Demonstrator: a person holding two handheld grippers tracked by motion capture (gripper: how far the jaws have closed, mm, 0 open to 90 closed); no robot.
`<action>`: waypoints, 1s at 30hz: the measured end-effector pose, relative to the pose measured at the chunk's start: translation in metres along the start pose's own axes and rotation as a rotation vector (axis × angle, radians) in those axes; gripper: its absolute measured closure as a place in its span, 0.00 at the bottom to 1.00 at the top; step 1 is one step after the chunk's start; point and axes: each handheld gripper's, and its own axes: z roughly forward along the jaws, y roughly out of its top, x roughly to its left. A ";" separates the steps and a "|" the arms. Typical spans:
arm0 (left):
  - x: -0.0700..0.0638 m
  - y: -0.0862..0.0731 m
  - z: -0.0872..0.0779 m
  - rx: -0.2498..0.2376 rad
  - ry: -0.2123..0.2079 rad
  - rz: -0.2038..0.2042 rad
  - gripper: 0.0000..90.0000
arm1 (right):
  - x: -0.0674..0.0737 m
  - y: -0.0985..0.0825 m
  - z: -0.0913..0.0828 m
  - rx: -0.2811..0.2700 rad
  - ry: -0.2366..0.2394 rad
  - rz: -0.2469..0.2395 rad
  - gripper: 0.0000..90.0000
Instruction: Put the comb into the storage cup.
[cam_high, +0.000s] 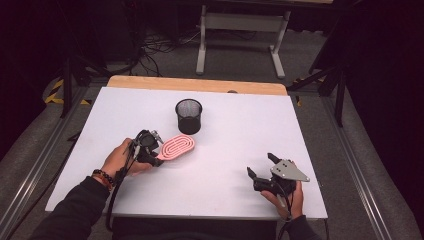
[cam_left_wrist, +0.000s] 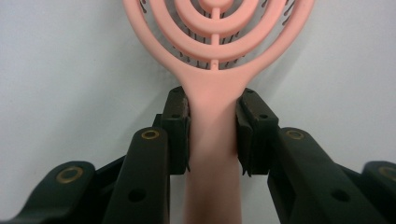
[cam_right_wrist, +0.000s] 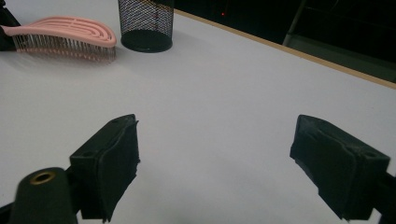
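Observation:
A pink vented hairbrush (cam_high: 177, 146) lies bristles down on the white table (cam_high: 240, 135), left of centre, its head pointing toward a black mesh cup (cam_high: 188, 116). My left gripper (cam_high: 152, 150) has both pads against the sides of the brush's handle (cam_left_wrist: 215, 154), just below the head (cam_left_wrist: 215, 46). My right gripper (cam_high: 260, 164) rests near the front right of the table, jaws wide apart with only bare tabletop between them (cam_right_wrist: 215, 158). From there the brush (cam_right_wrist: 65, 28) and the cup (cam_right_wrist: 145, 23) appear far off to the upper left.
The table's wooden far edge (cam_high: 197, 84) runs behind the cup. Beyond it are a grey floor, cables and a white table frame (cam_high: 240, 30). A person's forearms enter from the bottom.

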 end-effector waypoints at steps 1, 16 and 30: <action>-0.001 -0.001 0.000 -0.003 0.004 0.001 0.76 | 0.000 0.000 0.000 0.000 0.004 -0.002 0.17; -0.015 -0.030 -0.001 -0.215 0.179 0.007 0.77 | 0.006 0.004 0.001 -0.021 0.015 -0.025 0.16; -0.024 -0.042 -0.014 -0.403 0.246 0.016 0.77 | 0.018 0.021 0.018 -0.063 0.061 -0.056 0.14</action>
